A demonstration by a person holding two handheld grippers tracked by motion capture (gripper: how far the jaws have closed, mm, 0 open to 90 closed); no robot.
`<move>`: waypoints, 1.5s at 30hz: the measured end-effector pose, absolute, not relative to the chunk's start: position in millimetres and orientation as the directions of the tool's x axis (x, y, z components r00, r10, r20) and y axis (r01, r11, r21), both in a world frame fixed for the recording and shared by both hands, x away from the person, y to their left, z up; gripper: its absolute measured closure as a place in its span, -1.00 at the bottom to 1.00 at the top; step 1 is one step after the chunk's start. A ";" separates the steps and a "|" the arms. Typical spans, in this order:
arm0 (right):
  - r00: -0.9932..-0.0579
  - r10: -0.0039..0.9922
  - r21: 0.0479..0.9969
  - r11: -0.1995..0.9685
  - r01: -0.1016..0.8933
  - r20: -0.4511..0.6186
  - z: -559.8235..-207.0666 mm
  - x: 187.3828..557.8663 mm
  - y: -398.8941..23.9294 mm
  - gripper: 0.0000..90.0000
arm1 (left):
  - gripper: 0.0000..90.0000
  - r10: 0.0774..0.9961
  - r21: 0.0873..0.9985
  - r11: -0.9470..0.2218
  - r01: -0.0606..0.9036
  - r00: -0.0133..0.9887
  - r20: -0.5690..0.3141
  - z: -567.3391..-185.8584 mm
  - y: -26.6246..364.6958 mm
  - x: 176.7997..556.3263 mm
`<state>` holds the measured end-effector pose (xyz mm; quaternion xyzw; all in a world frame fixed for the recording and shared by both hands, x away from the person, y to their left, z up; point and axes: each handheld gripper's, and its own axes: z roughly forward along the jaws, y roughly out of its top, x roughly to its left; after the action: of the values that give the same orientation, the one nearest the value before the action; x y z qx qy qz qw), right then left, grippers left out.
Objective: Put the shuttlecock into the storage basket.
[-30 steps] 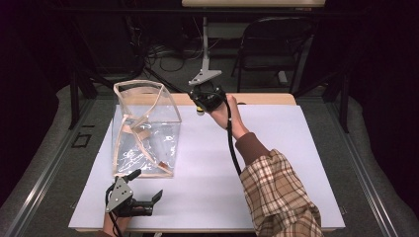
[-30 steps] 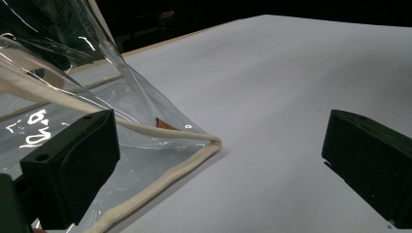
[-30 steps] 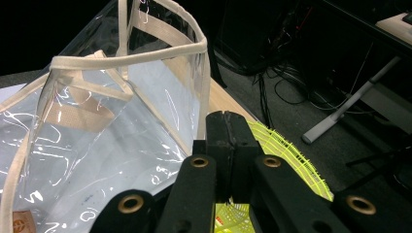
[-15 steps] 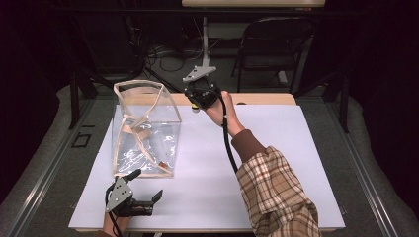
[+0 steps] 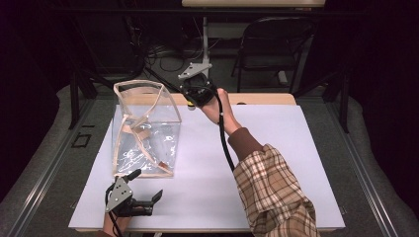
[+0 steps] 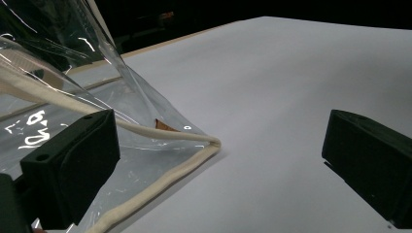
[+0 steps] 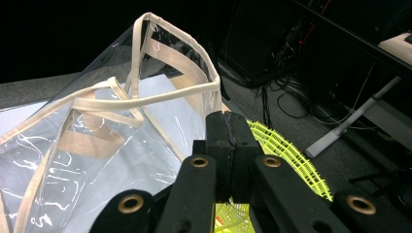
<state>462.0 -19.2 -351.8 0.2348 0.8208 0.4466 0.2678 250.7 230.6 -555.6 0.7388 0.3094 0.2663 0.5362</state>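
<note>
Right gripper [image 7: 228, 141] pinches one yellow mesh piece [image 7: 286, 155] beside one clear bag [image 7: 97, 145].

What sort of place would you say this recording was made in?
Probably a lab or recording workspace: a white table lit amid dark surroundings, cables trailing on the floor behind it, and a black chair beyond.

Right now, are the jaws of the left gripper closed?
No, in the left gripper view the left gripper has its jaws wide apart beside the clear bag.
</note>
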 end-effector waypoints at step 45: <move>-0.747 0.615 0.868 0.485 0.106 -0.253 -326.0 468.6 8.5 1.00 | -1.00 0.739 0.961 -0.219 0.171 0.672 0.049 -554.6 231.9 250.0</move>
<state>468.6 8.5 -326.0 0.2211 0.8152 0.4570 0.2789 250.0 231.9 -554.6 0.7355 0.3095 0.2615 0.5430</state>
